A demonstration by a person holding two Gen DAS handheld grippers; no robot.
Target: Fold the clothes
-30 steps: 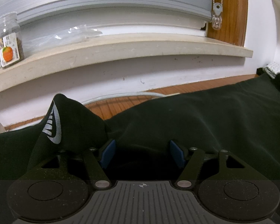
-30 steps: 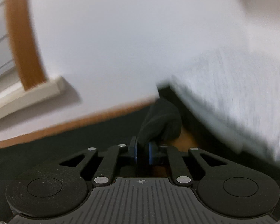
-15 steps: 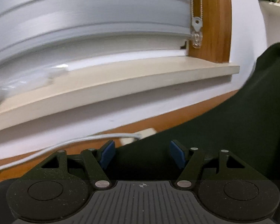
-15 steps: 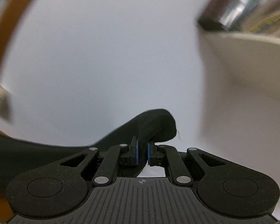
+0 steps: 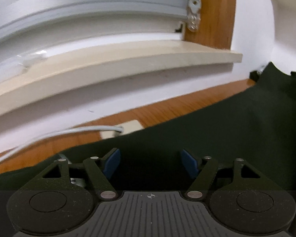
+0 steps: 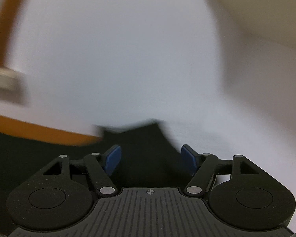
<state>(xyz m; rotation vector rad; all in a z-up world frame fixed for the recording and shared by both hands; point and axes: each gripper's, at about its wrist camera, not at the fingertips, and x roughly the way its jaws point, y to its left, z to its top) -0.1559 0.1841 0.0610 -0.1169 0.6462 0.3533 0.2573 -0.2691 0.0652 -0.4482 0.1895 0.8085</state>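
A black garment (image 5: pixel 217 130) lies spread over the wooden table (image 5: pixel 167 106), its far corner rising at the right edge of the left wrist view. My left gripper (image 5: pixel 150 163) hovers over the cloth with its jaws opening wider and its blue pads apart, pressing on nothing. In the blurred right wrist view the same black garment (image 6: pixel 142 136) shows a peaked corner in front of my right gripper (image 6: pixel 151 161). Its jaws are opening; the pads stand clear of the cloth on both sides.
A cream window sill (image 5: pixel 116 67) and grey blinds (image 5: pixel 88 9) run along the wall behind the table. A grey cable (image 5: pixel 69 132) leads to a small beige block (image 5: pixel 126 130) at the garment's edge. A wooden window frame (image 5: pixel 215 13) and a shelf (image 6: pixel 262 15) stand farther back.
My right gripper, shut on a fold of the black garment, has opened and let it go. The left wrist view has swung right, losing the jar and the white-printed fold.
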